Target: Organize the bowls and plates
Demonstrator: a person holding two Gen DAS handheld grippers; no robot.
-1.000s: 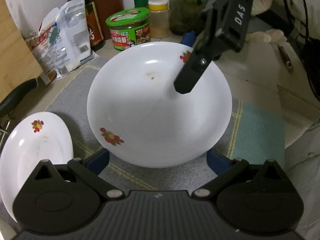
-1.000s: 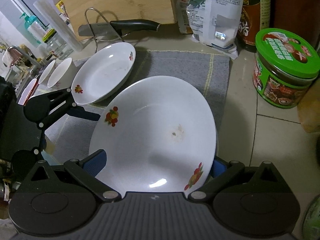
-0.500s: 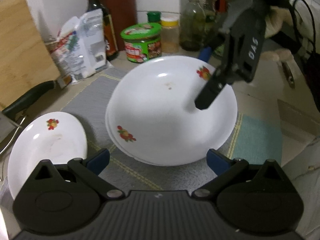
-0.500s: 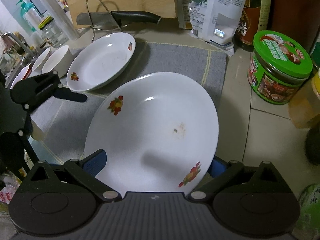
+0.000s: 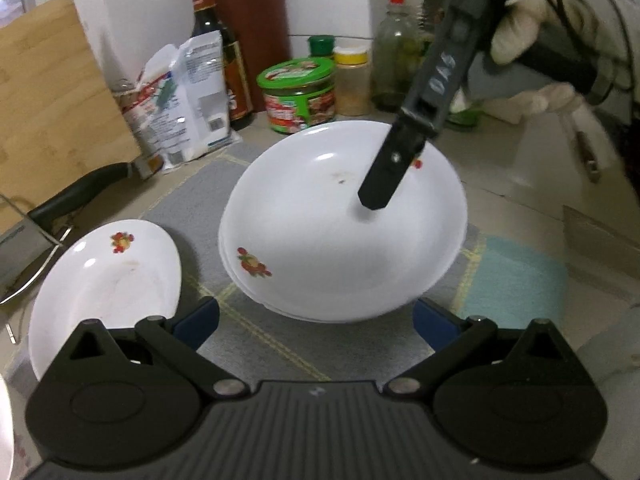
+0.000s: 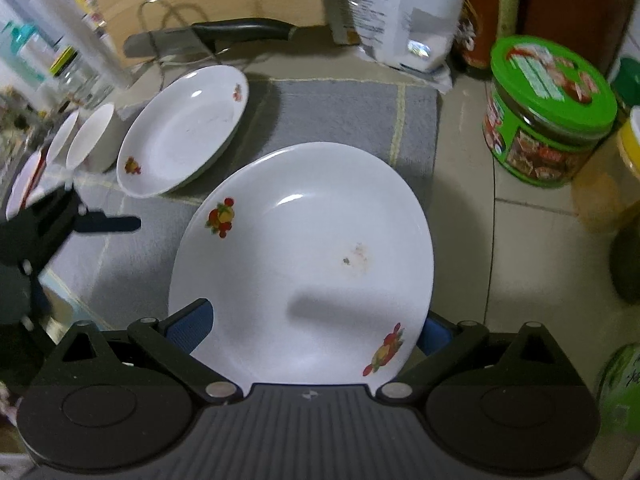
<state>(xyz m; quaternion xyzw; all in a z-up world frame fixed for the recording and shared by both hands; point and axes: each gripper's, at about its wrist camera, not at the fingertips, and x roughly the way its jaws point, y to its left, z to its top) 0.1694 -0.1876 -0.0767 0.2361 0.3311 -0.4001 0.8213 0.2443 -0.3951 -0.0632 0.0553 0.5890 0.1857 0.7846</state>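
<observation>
White porcelain fills the middle of both views: a large plate (image 5: pixel 344 224) printed with small fruit motifs lies on another like it, both on a grey mat (image 6: pixel 340 112) on the kitchen counter. The right gripper (image 6: pixel 316 328) reaches over the plate, its blue-padded fingers (image 6: pixel 192 320) spread wide on either side of the near rim, gripping nothing. The left gripper (image 5: pixel 316 316) faces it from the opposite side, its jaws also wide apart and empty, just short of the rim. A second, smaller fruit-printed plate (image 6: pixel 184 132) sits apart on the mat's edge, near two white bowls (image 6: pixel 92 140). A green-lidded jar (image 6: pixel 548 112) stands on the tiles beside the mat
</observation>
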